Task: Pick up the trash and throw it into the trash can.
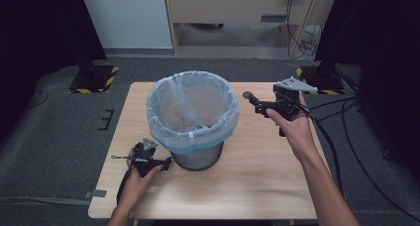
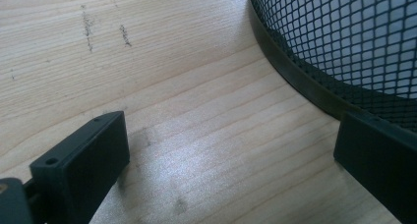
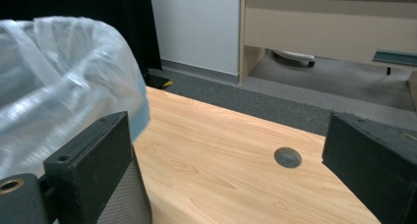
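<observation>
While you hold a gripper in each hand, the wire mesh bin (image 1: 198, 154) stands in the middle of the wooden table (image 1: 257, 181), a little nearer the left edge than the right. A clear plastic bag (image 1: 193, 109) lines it and folds down over its rim, with a pale blue band below the fold.

Your left gripper (image 1: 166, 162) rests low on the table, near the front left corner. Its tips sit right beside the bottom of the bin. In the left gripper view its jaws are wide apart with just bare wood between them, and the bin's dark bottom ring (image 2: 295, 79) curves past the right jaw. You cannot tell if that jaw touches it.

Your right gripper (image 1: 250, 98) is up in the air toward the back right corner, level with the top of the bin and just beside the bag's rim. Its jaws are wide apart too, with nothing held. Between them, in the right gripper view, you see a small round grey hole (image 3: 288, 156) in the table.
</observation>
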Tool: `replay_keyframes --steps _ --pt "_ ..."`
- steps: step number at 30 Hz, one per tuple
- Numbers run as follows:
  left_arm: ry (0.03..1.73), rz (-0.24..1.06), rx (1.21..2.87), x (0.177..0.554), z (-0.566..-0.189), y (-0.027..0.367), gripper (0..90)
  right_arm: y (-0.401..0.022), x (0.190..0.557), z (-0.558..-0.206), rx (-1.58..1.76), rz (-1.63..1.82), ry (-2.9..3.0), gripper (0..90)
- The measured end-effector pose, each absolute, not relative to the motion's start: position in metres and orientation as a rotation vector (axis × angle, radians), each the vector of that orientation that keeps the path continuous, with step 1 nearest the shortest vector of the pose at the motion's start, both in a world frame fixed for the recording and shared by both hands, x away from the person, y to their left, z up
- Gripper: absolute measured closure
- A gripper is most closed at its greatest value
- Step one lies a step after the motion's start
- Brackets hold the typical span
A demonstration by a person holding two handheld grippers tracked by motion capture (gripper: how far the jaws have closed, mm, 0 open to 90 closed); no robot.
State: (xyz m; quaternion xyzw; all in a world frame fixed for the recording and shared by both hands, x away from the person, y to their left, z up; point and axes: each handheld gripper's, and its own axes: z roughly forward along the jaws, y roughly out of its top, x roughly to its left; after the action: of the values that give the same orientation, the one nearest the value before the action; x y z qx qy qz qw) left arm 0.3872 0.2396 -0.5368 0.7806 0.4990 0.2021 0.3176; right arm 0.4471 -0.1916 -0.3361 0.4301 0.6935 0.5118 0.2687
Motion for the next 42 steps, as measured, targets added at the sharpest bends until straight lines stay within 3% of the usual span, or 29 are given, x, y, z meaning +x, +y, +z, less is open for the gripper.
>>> replay_keyframes --steps 42 --pt "1.313 0.532 2.054 0.387 -0.537 0.240 0.0 -0.235 0.452 -0.422 1.343 1.227 1.875 5.4"
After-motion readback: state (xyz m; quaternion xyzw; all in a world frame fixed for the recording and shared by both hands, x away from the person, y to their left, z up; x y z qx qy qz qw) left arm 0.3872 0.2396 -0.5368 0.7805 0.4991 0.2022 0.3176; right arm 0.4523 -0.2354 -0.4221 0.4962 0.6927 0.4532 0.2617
